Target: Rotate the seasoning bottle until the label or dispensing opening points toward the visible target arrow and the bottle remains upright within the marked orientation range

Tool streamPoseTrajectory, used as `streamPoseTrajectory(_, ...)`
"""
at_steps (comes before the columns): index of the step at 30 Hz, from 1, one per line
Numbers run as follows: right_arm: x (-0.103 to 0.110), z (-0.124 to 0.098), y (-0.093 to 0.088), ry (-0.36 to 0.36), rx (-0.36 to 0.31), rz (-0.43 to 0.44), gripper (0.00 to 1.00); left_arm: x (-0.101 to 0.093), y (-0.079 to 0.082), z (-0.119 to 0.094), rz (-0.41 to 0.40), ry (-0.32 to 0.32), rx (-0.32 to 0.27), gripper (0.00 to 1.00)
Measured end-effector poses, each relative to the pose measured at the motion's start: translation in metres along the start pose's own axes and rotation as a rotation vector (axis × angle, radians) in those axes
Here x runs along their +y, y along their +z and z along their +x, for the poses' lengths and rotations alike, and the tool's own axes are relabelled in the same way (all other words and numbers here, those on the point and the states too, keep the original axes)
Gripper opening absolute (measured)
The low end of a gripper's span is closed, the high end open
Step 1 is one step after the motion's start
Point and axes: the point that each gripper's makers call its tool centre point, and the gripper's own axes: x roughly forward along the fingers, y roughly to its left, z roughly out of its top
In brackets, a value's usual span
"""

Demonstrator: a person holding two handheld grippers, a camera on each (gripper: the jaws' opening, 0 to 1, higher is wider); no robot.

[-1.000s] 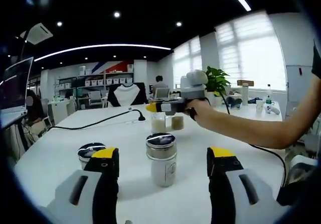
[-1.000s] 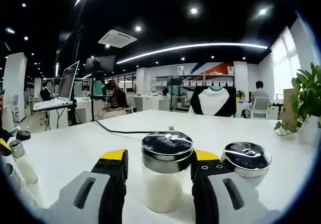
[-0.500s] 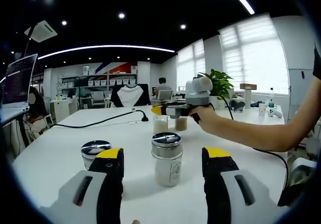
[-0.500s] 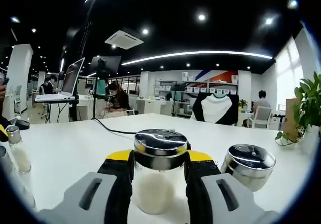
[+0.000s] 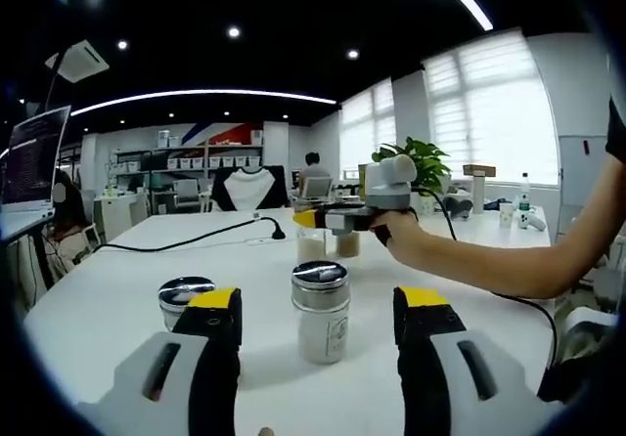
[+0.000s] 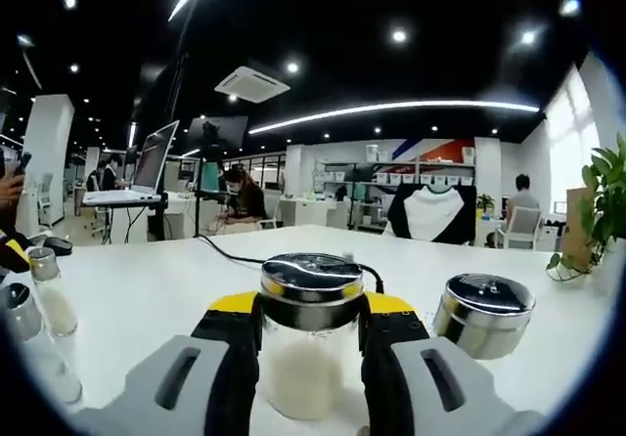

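Right claw [image 6: 311,343]: jaws clenched on the seasoning bottle [image 6: 310,333], a clear glass jar of pale powder with a polished metal cap, upright on the white surface [image 6: 147,294]. A second metal-capped jar [image 6: 482,314] stands just beside it. Left claw [image 5: 315,358]: released, jaws wide, flanking but clear of a labelled jar [image 5: 321,312], which stands between them.

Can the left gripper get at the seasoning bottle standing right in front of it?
Probably yes. The left gripper is open, and the seasoning bottle stands upright between and just beyond its jaws, with nothing on the white table between them.
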Motion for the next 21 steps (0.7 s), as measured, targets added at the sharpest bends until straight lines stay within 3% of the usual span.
streamPoseTrajectory(7,-0.004,-0.017,0.007,0.024,-0.031,0.031,0.36,-0.008,0.002,0.003,0.001,-0.015,-0.006,0.66)
streamPoseTrajectory(21,0.005,-0.044,0.01,0.05,-0.018,0.017,0.36,-0.032,0.003,0.003,0.01,-0.067,0.003,0.65)
